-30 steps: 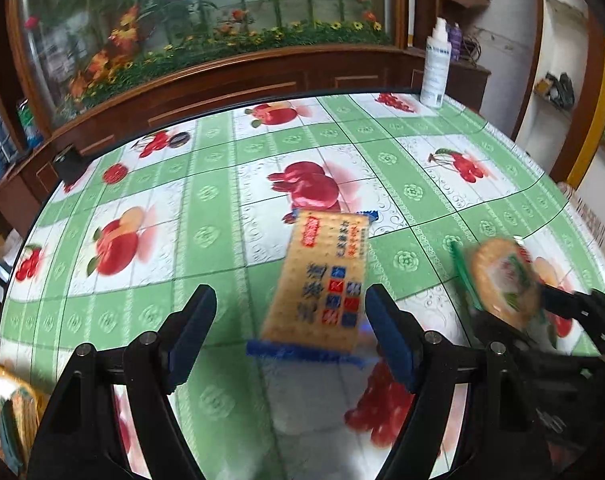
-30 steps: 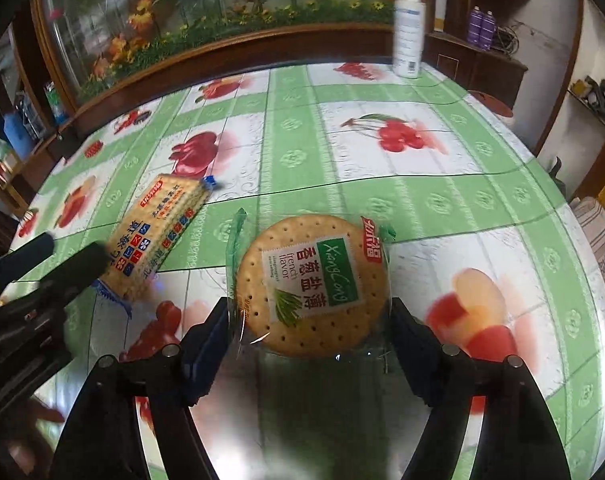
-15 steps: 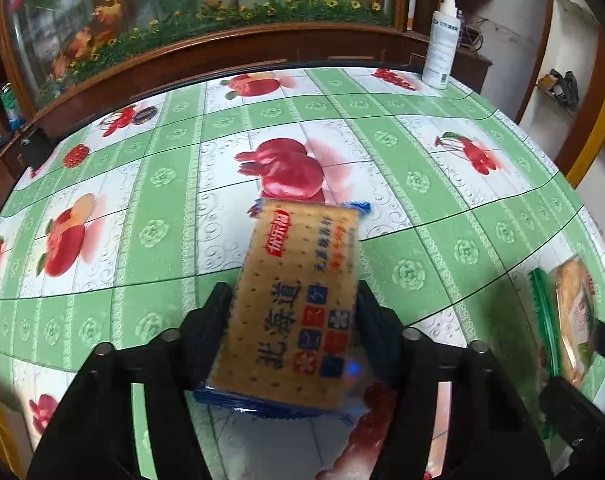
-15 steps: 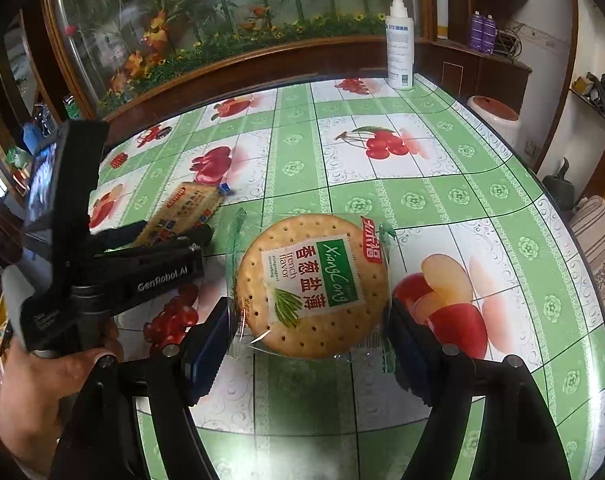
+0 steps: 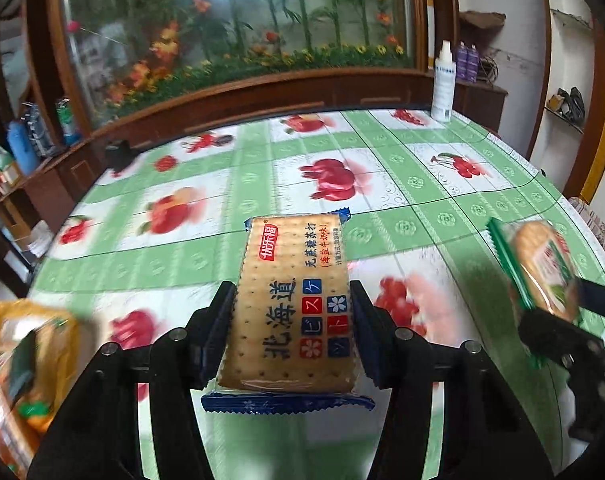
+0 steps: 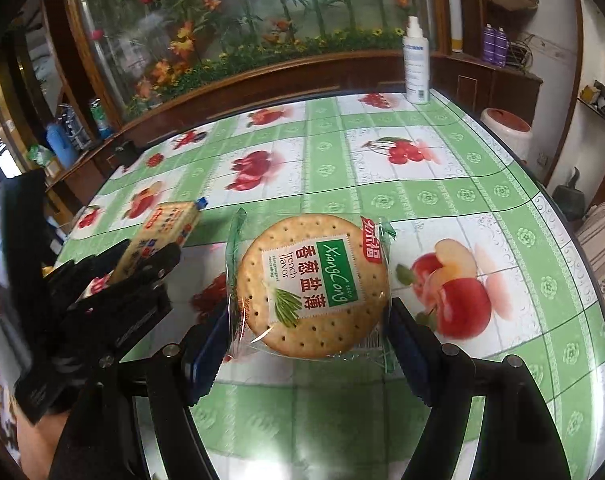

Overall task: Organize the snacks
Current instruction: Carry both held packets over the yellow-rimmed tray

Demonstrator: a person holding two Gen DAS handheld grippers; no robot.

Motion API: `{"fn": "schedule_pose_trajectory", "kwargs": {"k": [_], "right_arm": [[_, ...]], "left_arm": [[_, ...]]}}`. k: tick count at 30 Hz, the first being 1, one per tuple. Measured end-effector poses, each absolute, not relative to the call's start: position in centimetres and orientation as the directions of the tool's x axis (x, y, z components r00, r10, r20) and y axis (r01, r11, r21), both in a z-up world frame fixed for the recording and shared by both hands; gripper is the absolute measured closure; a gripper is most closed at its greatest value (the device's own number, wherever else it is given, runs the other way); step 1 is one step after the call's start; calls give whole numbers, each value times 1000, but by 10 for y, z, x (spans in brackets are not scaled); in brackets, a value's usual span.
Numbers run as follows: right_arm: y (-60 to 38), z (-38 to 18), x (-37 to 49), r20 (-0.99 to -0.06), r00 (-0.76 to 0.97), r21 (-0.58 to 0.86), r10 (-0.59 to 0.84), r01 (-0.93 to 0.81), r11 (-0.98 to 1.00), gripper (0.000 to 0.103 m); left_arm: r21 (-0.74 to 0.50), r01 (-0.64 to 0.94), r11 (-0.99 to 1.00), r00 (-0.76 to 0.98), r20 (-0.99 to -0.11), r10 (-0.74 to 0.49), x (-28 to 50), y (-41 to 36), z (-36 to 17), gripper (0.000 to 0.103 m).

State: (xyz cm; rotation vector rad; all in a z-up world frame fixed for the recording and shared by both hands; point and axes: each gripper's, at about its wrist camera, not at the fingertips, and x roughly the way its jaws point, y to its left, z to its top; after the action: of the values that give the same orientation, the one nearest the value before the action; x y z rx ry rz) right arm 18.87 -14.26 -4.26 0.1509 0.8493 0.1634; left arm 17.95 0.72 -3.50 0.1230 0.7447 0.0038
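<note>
At the near left edge of the left wrist view sits a yellow basket (image 5: 68,344), blurred, with orange and green snack packets (image 5: 14,384) inside it. It stands on a table covered by a green-and-white fruit-print tablecloth (image 5: 422,208).

Right of the basket, the left gripper (image 5: 292,320) is clamped on a rectangular cracker packet (image 5: 292,304). Its jaws have just been closing, and both blue pads now press the packet's long sides. The packet is tan with blue crimped ends, and its far end points away from the camera. It looks lifted clear of the tablecloth, though the gap beneath it is hard to judge. In the right wrist view the same packet (image 6: 162,236) juts from the black left gripper (image 6: 142,256) at the left, with a bare hand (image 6: 38,436) showing below it.

Further right, the right gripper (image 6: 308,332) is clamped on a round cracker packet (image 6: 312,286), clear film with a green label, its pads pressing the wrapper on either side. The left wrist view shows this packet (image 5: 542,268) edge-on at the right, held above the table.

At the far right edge of the table stands a white spray bottle (image 6: 416,64), upright. Behind the table runs a curved wooden-framed glass panel painted with flowers and bamboo (image 5: 238,32).
</note>
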Motion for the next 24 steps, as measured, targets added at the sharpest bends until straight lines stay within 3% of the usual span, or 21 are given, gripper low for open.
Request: {"fn": "schedule_pose_trajectory", "kwargs": {"k": [12, 24], "right_arm": [[-74, -21, 131, -690, 651, 206, 316, -242, 948, 26], [31, -5, 90, -666, 605, 170, 436, -445, 879, 27]], "left_arm": [[96, -118, 988, 774, -615, 152, 74, 78, 1, 49], [83, -296, 952, 759, -585, 287, 19, 163, 9, 49]]}}
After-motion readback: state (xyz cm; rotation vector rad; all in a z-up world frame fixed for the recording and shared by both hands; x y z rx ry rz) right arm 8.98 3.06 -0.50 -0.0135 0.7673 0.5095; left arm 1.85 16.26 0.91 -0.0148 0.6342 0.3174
